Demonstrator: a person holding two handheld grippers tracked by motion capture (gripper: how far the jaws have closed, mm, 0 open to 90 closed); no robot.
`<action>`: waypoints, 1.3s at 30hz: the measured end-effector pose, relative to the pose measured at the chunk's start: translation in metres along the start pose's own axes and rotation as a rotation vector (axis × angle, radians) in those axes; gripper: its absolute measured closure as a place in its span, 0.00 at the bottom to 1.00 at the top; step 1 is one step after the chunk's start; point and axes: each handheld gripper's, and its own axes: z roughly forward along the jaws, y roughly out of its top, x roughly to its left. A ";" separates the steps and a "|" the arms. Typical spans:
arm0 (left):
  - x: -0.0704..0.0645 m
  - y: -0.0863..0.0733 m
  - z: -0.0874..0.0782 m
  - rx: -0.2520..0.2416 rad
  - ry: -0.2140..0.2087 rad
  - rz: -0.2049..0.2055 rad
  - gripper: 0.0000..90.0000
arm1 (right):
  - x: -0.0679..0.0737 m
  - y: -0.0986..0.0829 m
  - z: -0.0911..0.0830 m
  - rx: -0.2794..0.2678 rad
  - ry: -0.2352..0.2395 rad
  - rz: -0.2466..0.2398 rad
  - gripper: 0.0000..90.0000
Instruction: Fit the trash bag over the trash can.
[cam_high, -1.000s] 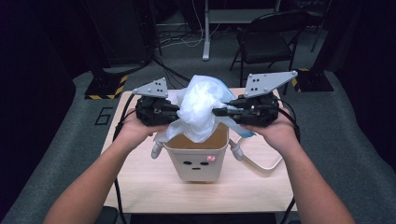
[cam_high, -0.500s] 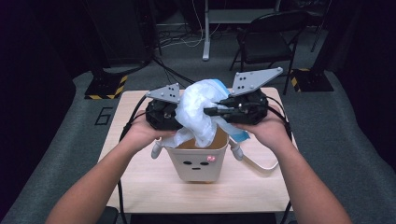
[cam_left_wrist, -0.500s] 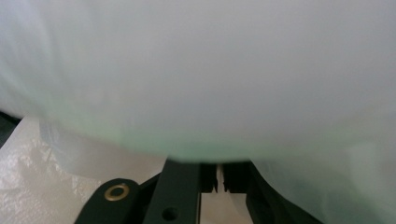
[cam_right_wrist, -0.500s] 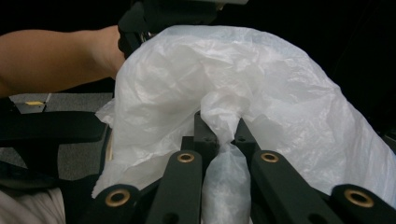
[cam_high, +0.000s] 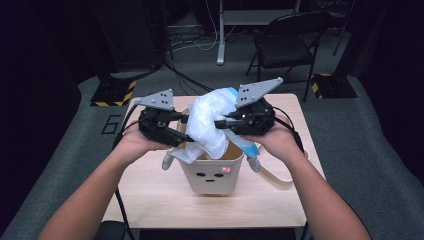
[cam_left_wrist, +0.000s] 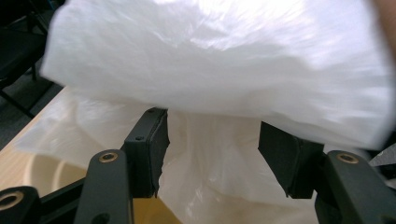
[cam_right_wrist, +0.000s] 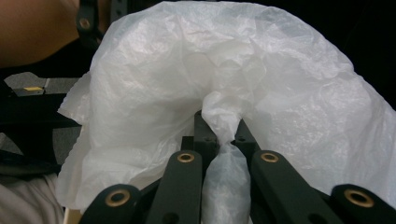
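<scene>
A person stands at a small wooden table (cam_high: 150, 200) and works a white plastic bag (cam_high: 210, 125) over a little cream bin (cam_high: 212, 175) that has a face drawn on its front. The bag is bunched up above the bin's mouth, with part of it hanging down inside and a flap draped over the rim on the person's left, so it looks like a liner being fitted, or perhaps lifted out; the pictures alone do not settle which. The right gripper (cam_high: 222, 121) comes in from the right at the level of the bag's middle, and in the right gripper view its jaws are pinched tight on a twisted fold of the plastic bag (cam_right_wrist: 224, 126), which gives a firm anchor on that side. The left gripper (cam_high: 186, 131) meets the bag from the opposite side. In the left gripper view its jaws stand wide apart with the film (cam_left_wrist: 215, 154) lying between and over them, not clamped, so it seems to be seeking a hold or spreading the plastic. A blue part (cam_high: 231, 93) shows at the top of the bag, and a pale strap (cam_high: 280, 177) lies on the table beside the bin.
</scene>
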 end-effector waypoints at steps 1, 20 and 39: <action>0.000 0.000 0.000 0.000 0.000 0.000 0.46 | 0.000 0.000 0.000 0.000 0.000 0.000 0.95; -0.008 0.012 -0.015 -0.040 0.010 -0.032 0.44 | 0.003 -0.005 0.016 0.047 0.009 0.000 0.95; 0.009 0.000 0.023 0.047 -0.005 -0.019 0.96 | 0.007 -0.011 0.006 0.045 0.029 -0.003 0.81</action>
